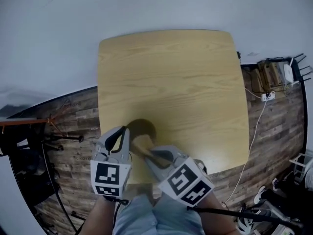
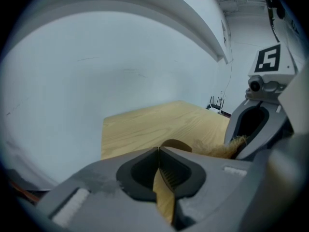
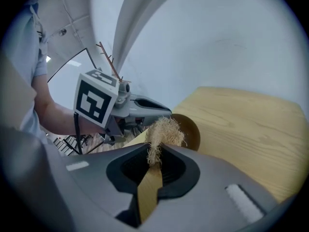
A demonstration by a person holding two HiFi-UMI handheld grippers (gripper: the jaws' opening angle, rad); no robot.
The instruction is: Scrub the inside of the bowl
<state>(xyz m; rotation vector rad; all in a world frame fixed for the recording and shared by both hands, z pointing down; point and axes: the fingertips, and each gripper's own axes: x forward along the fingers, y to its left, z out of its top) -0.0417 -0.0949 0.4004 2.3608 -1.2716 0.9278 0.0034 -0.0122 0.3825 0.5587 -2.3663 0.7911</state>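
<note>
A small brown bowl (image 1: pixel 143 126) sits on the wooden table (image 1: pixel 186 82) near its front edge. My left gripper (image 1: pixel 124 130) is at the bowl's left side, jaws closed together on the rim; the left gripper view shows the tips (image 2: pixel 158 150) meeting right at the brown rim (image 2: pixel 175 144). My right gripper (image 1: pixel 149 153) is shut on a tuft of pale fibrous scrubber (image 3: pixel 163 132). The scrubber (image 1: pixel 142 143) hangs over the bowl's near side. In the right gripper view the bowl (image 3: pixel 190 129) lies just beyond the scrubber, with the left gripper (image 3: pixel 161 111) behind it.
The tabletop stretches far and right of the bowl. A white wall (image 1: pixel 146 9) stands behind the table. A plank floor (image 1: pixel 274 126) lies to the right with cables, a power strip (image 1: pixel 267 96) and boxes. Dark stands (image 1: pixel 29 146) are on the left.
</note>
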